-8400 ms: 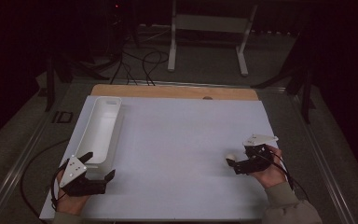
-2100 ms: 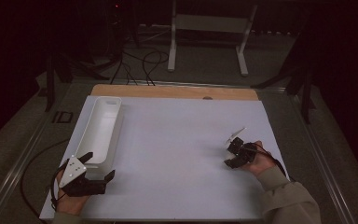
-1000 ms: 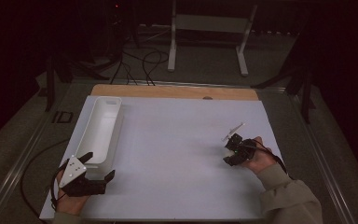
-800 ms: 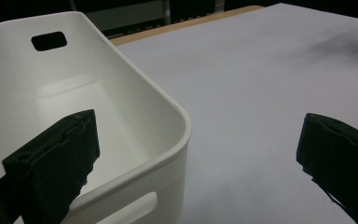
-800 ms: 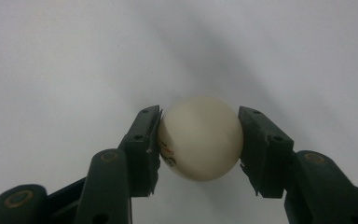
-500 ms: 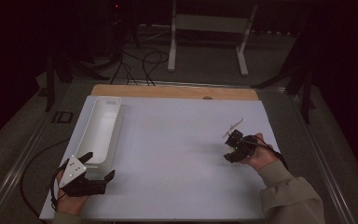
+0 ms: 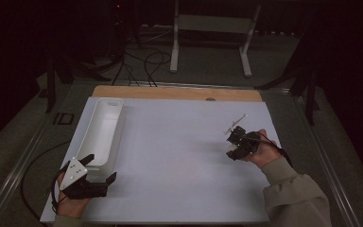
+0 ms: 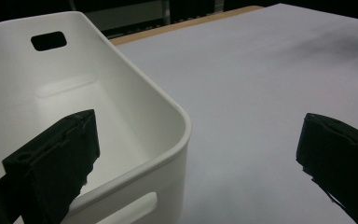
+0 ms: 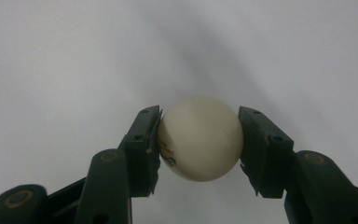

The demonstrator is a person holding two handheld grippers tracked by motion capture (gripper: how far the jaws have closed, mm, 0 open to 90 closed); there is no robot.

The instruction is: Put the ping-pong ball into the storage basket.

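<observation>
While left gripper (image 7: pixel 90 177) sits wide open by near end of white bin (image 7: pixel 103 130), right gripper (image 9: pixel 199 140) pinches white ball (image 9: pixel 199 138) between pads, over white sheet (image 7: pixel 175 151) on right.

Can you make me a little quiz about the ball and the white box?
1. True or false: the right gripper is squeezing a white ball.
2. Where do the left gripper's open jaws sit? A) beside the near end of the white bin B) on the wooden board C) on the ball
3. Fill in: the bin has ____ inside it.

Key: 1 true. 2 A. 3 nothing.
</observation>
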